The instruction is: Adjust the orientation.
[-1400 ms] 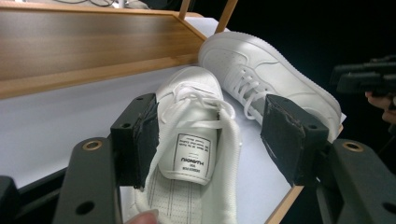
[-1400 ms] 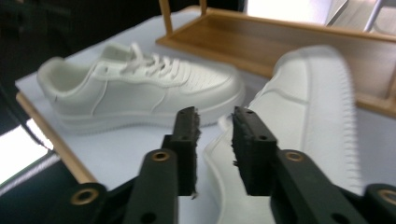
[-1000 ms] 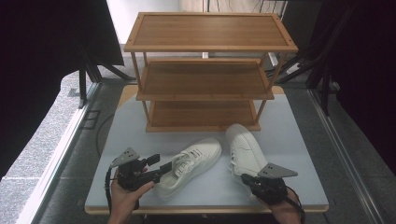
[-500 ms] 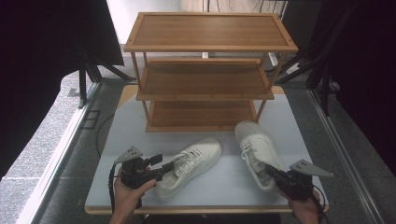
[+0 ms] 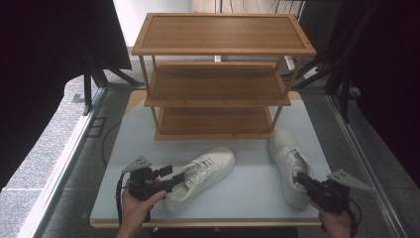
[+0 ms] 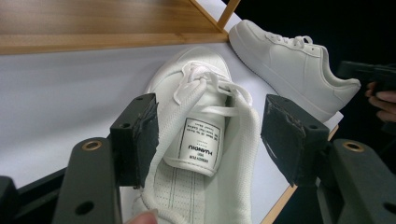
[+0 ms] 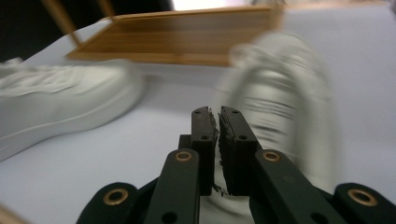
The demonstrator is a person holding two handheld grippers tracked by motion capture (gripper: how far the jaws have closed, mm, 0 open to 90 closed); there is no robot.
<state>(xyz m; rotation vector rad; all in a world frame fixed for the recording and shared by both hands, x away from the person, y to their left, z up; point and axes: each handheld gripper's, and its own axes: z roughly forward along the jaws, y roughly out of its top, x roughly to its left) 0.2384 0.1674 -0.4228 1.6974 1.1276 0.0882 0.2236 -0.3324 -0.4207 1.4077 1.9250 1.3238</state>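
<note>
Two white sneakers lie on the pale table (image 5: 250,186). The left shoe (image 5: 208,171) (image 6: 198,65) points diagonally toward the rack. My left gripper (image 5: 173,178) (image 6: 210,130) stands open at its heel end, with the tongue and collar between the jaws; the right pad is clear of the shoe. The right shoe (image 5: 287,153) (image 6: 289,60) (image 7: 280,79) lies toe toward the rack. My right gripper (image 5: 300,179) (image 7: 218,126) is at its heel. Its jaws have just been opening a little, leaving only a thin slit with nothing between them.
A three-tier wooden shoe rack (image 5: 218,47) (image 6: 93,23) (image 7: 177,37) stands at the back of the table, all its shelves bare. The left shoe (image 7: 60,98) shows blurred in the right gripper view. Dark curtains and cables flank the table.
The right shoe and my right gripper have shifted to the right, toward the table's right edge. The left gripper and the left shoe have stayed put.
</note>
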